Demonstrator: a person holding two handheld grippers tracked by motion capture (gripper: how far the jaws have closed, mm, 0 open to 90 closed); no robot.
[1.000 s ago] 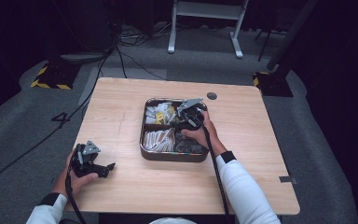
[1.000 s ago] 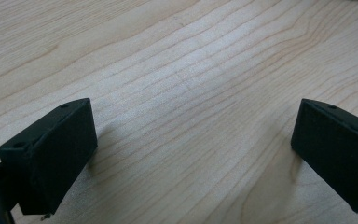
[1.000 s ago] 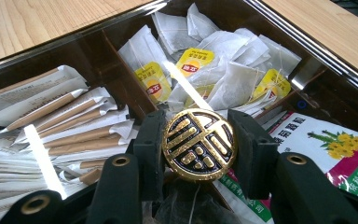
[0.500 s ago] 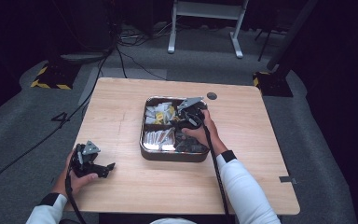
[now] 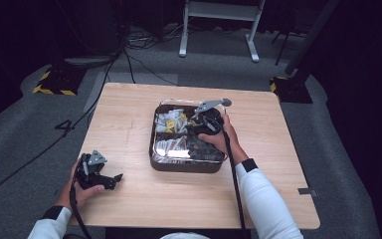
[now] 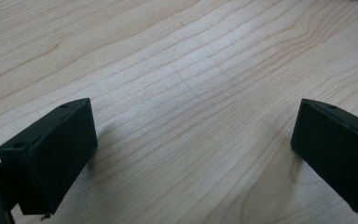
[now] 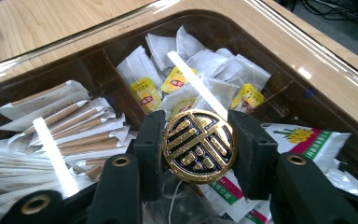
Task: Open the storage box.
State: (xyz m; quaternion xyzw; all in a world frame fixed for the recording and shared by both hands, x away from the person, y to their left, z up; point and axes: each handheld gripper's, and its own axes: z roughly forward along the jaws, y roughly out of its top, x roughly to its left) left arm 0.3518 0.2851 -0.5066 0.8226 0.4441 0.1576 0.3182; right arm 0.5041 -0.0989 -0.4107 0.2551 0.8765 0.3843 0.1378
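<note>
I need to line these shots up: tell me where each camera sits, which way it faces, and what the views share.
High view: above the person's side, looking forward and down at the table; both forearms, left gripper, right gripper over the tray.
Left gripper view: on that gripper, facing bare wood; jaws wide apart.
Right gripper view: looking into the tray; jaws clamp a gold-and-black disc.
Shared: tray, teabags, tabletop.

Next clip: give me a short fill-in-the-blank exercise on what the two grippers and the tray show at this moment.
1. The right gripper is shut on a round black and ____ knob.
2. The left gripper rests open on the bare ____ table.
3. The knob sits on the clear ____ of the compartment tray.
4. The tea bags carry ____ tags.

Missing words: gold; wooden; lid; yellow
</note>
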